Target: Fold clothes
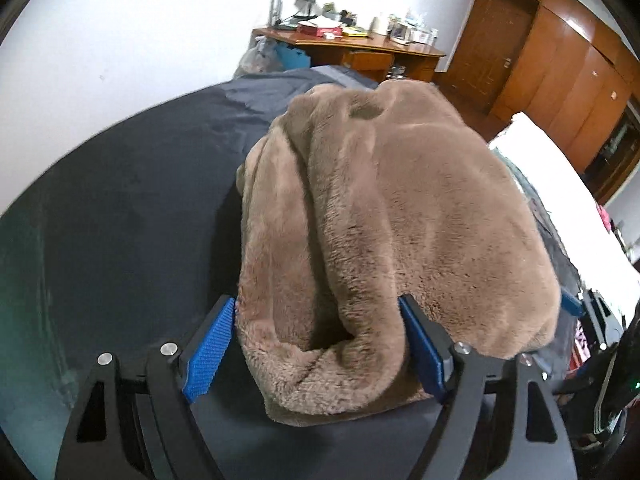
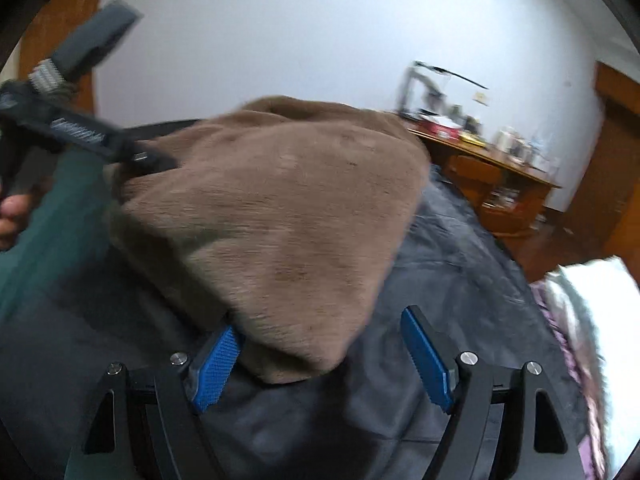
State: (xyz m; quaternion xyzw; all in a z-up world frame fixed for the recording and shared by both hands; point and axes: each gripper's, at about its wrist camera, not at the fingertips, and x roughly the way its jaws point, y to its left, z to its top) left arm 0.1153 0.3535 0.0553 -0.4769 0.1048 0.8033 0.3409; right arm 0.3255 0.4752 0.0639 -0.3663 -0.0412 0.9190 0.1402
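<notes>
Plush brown fleece garment; smooth dark bedsheet; glossy wooden desk.

Soft, even indoor light is filling both views, and the white wall is glowing pale. A white patch at the bed's right edge is blowing out to glare. The right wrist view is smearing with motion blur across the brown fleece. Fisheye curvature is bending every edge, with dark vignetting in the corners.
</notes>
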